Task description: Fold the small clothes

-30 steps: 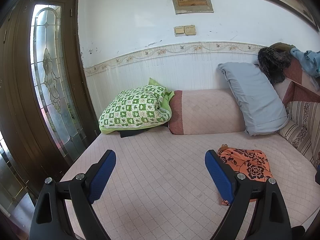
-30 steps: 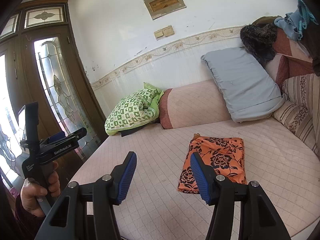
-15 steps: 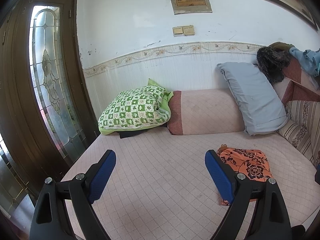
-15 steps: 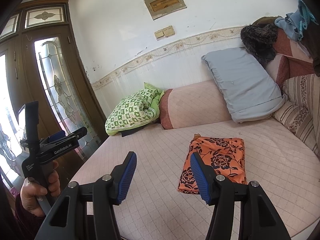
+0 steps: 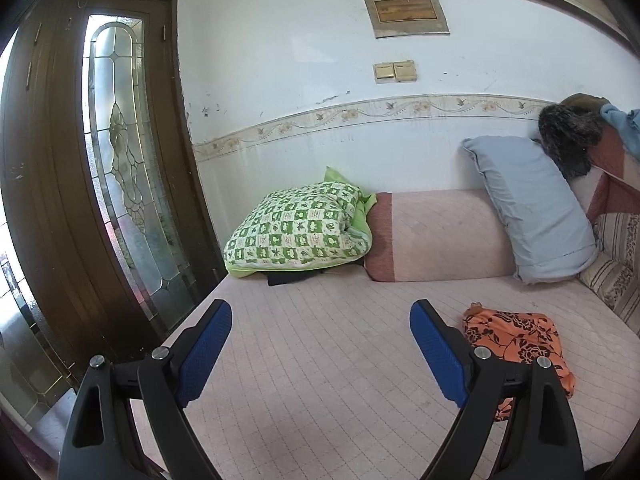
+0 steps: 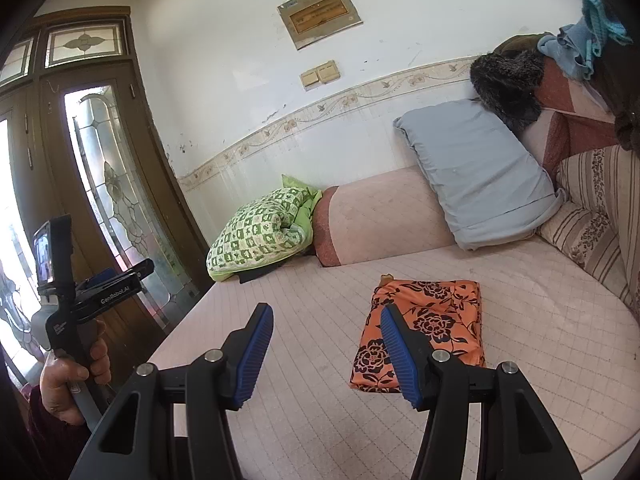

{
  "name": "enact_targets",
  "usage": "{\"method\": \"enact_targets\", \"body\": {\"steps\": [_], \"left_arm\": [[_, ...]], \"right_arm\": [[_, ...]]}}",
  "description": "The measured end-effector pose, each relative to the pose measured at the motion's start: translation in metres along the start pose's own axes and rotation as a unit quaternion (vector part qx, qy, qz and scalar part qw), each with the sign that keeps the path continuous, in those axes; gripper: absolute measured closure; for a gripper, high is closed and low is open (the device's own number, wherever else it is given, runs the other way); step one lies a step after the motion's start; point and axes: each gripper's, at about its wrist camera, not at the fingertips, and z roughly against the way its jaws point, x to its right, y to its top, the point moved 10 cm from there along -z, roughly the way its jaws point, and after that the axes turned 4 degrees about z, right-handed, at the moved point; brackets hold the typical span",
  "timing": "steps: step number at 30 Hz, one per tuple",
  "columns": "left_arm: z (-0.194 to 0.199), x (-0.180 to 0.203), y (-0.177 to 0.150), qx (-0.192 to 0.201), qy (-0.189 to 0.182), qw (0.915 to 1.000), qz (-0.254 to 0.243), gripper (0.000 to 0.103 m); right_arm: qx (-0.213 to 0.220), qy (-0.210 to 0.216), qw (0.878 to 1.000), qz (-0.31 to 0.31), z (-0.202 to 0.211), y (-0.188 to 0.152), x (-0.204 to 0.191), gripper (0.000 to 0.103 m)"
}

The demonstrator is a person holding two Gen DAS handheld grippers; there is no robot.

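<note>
While I am holding both tools above the bed, almost nothing is changing: over the last second the view from each wrist is staying nearly the same, with only a slight drift on the left side. My left hand-held gripper is hanging released, its blue pads wide apart over bare quilted cover, gripping nothing. My right hand-held gripper is released too, and empty. The orange flowered cloth is lying flat on the bed as a neat rectangle, just ahead of the right gripper's right finger and off to the right of the left gripper. Since it is lying already doubled over and neither tool is touching it, I am judging this piece as folded and the fold step as finished, or paused before another garment.

Some things I am not making out. The near edge of the cloth is sitting behind the finger in both views, so I cannot tell how tidy that edge is. My left hand is showing only partly at the frame's edge. Whether more small clothes are waiting is unclear.
</note>
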Motion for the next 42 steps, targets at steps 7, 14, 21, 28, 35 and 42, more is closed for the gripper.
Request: {"method": "enact_targets", "body": {"steps": [7,14,21,28,35,42], "left_arm": [[-0.019,0.068,-0.034,-0.069,-0.084,0.9937,-0.029,0.012],[-0.052,0.117,-0.070,-0.138,-0.127,0.9814,-0.040,0.012],[-0.122,0.180,-0.132,-0.256,-0.198,0.9446,-0.057,0.012],[-0.201,0.241,-0.185,-0.346,-0.251,0.9029,-0.043,0.012],[-0.239,0.250,-0.188,-0.370,-0.240,0.8974,-0.009,0.012],[-0.226,0.221,-0.170,-0.362,-0.222,0.9050,0.031,0.012]], "right_arm": [[-0.005,-0.008,1.000,-0.017,0.001,-0.007,0.026,0.042],[-0.055,-0.022,0.996,-0.070,-0.024,-0.036,0.086,0.036],[-0.145,-0.029,0.967,-0.209,-0.092,-0.080,0.195,0.034],[-0.198,-0.041,0.935,-0.292,-0.181,-0.094,0.264,0.033],[-0.220,-0.043,0.923,-0.311,-0.247,-0.124,0.276,0.033],[-0.241,-0.077,0.925,-0.283,-0.260,-0.137,0.278,0.033]]}}
